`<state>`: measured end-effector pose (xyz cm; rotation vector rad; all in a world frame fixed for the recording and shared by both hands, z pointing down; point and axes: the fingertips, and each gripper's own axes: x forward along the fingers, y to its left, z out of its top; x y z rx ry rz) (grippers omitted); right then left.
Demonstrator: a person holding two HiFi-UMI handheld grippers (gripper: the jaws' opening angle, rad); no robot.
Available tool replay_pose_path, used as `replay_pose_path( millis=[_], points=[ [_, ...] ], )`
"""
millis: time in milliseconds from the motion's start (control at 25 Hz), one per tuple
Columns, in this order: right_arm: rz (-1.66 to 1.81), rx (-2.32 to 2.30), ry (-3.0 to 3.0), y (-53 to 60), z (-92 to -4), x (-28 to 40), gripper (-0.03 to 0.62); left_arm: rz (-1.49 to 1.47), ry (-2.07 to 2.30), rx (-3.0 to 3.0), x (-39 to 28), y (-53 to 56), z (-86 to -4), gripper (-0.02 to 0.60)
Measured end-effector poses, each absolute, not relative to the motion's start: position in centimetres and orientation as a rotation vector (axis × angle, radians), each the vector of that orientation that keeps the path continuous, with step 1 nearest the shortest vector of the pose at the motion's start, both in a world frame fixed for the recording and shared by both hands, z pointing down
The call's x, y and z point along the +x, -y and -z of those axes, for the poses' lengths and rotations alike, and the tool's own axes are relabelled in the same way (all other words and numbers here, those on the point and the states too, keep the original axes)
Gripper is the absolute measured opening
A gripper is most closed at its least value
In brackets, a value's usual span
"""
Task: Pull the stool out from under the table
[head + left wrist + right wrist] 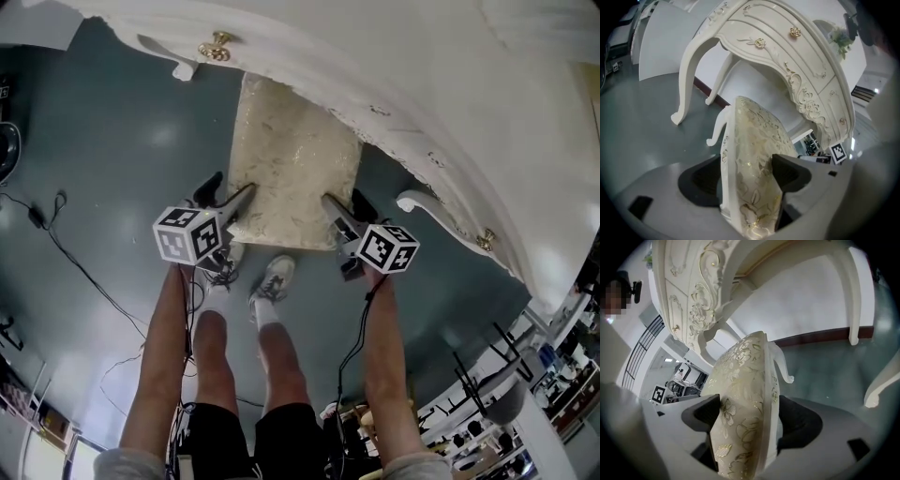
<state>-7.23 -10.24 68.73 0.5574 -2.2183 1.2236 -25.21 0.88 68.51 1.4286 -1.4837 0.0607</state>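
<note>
1. Left gripper (228, 192) — jaws spread wide astride the near left corner of the stool (292, 173), its cushioned seat between them, unclamped.
2. Right gripper (345, 204) — likewise wide open, astride the near right corner.
3. Stool stands on the grey floor (103, 141), far end under the white table (422, 103).
</note>
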Motion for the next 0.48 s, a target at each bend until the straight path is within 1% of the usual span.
replay_pose_path(
  millis=[160,480],
  points=[
    [-1.300,0.480,2.224,9.6,-69.1,-8.4,0.382,0.008,1.410,1.433,-24.9,-0.8,-69.0,0.324],
    [-1.300,0.510,2.279,9.6,-68.6,-8.4,0.387,0.098,1.351,1.468,-24.3,-0.4,-68.6,0.321]
  ],
)
